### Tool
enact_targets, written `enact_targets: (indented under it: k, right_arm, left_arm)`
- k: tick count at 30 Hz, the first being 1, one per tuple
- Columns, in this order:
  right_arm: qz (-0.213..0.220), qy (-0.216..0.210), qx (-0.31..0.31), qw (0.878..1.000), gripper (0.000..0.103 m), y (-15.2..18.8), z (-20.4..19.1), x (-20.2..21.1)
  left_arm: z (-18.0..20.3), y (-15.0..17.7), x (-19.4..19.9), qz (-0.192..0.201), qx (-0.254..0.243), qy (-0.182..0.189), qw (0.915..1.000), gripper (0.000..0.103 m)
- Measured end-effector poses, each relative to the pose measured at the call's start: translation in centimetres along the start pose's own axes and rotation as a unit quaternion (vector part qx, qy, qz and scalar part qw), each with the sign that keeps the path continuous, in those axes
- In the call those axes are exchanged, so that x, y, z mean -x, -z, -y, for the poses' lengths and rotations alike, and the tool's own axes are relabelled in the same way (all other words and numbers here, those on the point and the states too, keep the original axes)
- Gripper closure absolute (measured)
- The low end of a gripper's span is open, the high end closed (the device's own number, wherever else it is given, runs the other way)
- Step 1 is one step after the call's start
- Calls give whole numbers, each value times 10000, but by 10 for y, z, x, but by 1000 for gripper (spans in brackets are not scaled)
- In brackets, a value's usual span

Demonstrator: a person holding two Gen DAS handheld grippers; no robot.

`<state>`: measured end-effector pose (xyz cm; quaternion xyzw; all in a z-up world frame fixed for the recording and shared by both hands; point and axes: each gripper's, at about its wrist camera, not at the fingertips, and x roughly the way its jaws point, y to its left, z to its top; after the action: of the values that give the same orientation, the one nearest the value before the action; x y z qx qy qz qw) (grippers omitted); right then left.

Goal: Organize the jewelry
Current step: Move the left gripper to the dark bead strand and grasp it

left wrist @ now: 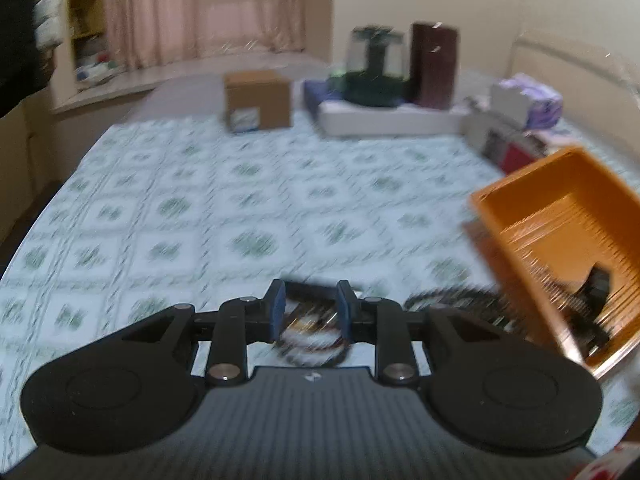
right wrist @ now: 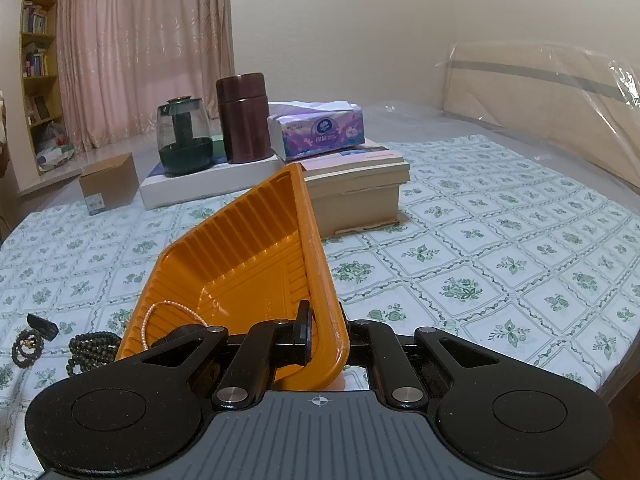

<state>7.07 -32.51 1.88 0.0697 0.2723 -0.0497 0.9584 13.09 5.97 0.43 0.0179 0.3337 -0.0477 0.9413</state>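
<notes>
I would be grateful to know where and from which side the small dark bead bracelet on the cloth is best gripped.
Grip one side of the small dark bead bracelet, pinching the strand across its loop, coming down from above. It lies flat on the patterned cloth, so only a steep approach gets a pad inside the ring. Its near side looks clearest of the black clip.

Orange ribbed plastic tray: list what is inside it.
A thin pink bead chain lies inside the orange ribbed plastic tray, near its low edge. The right gripper, clamped on the tray's rim, hides the near corner.
</notes>
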Motion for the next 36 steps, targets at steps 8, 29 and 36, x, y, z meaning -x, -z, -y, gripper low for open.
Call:
enact_targets:
  k: [8, 29, 36]
  right_arm:
    - [-20, 40, 36, 10000, 95, 2, 2, 0]
    - [-56, 90, 61, 9999, 95, 3, 3, -2]
    - [-54, 87, 62, 9999, 95, 3, 3, -2]
  left_arm:
    - [8, 37, -16, -266, -415, 13, 9988, 79]
    - [32, 35, -58, -547, -1307, 449, 9889, 90]
    - [40, 36, -53, -665, -1492, 492, 9853, 96]
